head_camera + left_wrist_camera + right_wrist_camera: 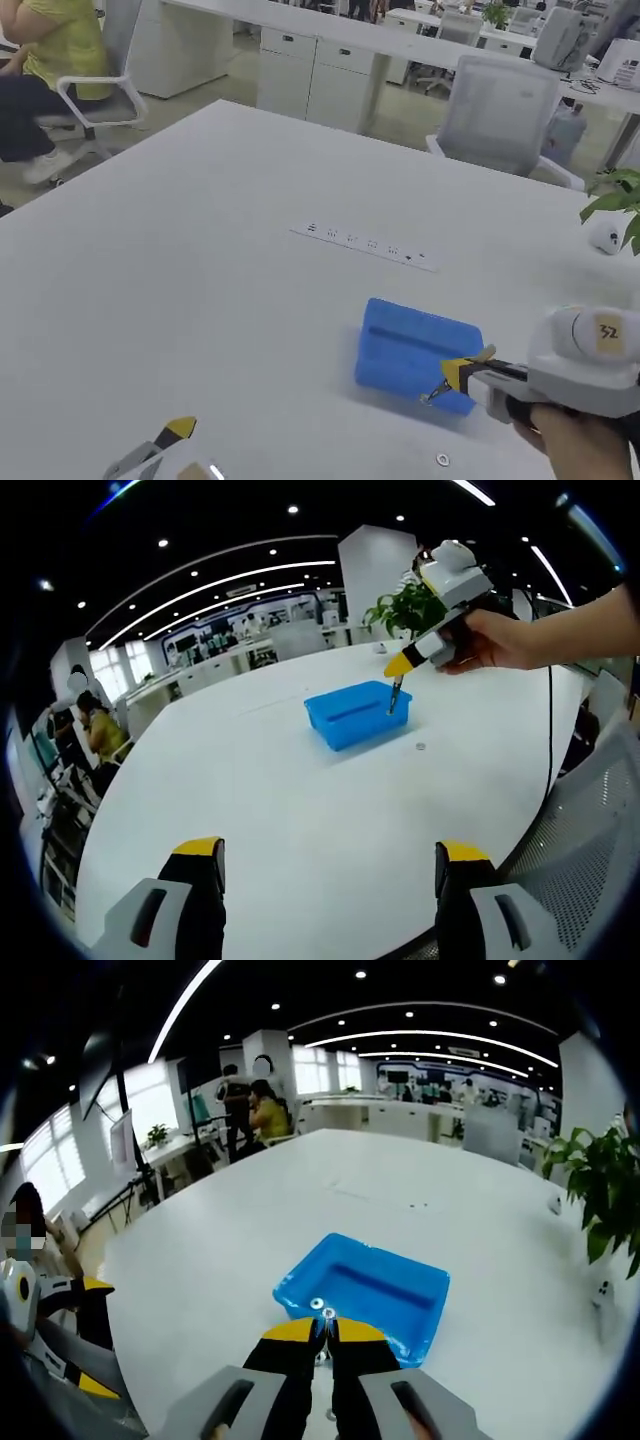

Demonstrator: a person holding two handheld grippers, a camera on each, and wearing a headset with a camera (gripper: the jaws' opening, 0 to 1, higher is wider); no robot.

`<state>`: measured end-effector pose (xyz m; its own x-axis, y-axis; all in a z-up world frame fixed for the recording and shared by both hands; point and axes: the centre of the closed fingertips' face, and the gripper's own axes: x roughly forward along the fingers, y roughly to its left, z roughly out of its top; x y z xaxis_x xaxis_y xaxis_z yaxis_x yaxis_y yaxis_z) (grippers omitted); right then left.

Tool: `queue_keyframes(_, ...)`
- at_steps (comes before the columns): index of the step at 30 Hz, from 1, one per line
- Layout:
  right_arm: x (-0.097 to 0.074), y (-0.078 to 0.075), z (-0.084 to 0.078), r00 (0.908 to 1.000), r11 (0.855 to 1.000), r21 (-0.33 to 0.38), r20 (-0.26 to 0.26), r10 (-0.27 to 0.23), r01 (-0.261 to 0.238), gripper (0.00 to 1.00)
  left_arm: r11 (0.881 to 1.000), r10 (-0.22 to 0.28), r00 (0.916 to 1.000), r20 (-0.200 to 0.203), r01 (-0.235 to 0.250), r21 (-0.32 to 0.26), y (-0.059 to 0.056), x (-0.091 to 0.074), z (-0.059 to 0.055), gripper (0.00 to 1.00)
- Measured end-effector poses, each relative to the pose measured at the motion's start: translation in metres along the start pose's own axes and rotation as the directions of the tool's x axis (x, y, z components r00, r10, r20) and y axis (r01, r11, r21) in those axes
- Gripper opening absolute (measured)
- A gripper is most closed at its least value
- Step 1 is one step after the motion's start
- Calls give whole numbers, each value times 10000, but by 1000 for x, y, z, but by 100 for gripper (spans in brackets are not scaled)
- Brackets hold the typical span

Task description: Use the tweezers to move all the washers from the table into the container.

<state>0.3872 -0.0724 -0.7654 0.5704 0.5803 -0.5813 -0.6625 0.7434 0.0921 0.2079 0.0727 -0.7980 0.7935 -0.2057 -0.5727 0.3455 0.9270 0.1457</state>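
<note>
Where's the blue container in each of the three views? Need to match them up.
Head view: the blue container sits lower right of centre.
Left gripper view: the container is just right of centre, above the middle.
Right gripper view: the container is at lower centre, just beyond the jaws.
Shared landmark: the right gripper, shut on the tweezers, over one edge of the container.

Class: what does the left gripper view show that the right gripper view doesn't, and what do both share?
Left gripper view: the right gripper from outside, its tweezers pointing down, a loose washer on the table. Right gripper view: the floor of the blue container, a second washer at the tweezers' tips. Both: blue container, table, plant.
</note>
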Motion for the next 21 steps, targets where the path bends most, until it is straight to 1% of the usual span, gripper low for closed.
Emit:
queue_keyframes(6, 3, -9, 15, 9997, 10000, 46, 252, -74, 73, 1, 10000, 28, 10000, -57, -28, 31, 0, 0, -1, 88)
queue_keyframes(8, 4, -10, 18, 9995, 9999, 65, 292, -89, 88, 1, 10000, 31, 10000, -63, -31, 24, 0, 0, -1, 88)
queue_keyframes(17, 16, -16, 22, 9994, 9998, 55, 280, -192, 190, 1, 10000, 34, 9999, -151, -33, 53, 0, 1, -2, 87)
queue_keyframes(21, 25, -18, 18, 9997, 9998, 51, 139, -189, 189, 2, 9999, 3, 9998, -182, -1, 129, -1, 1, -3, 87)
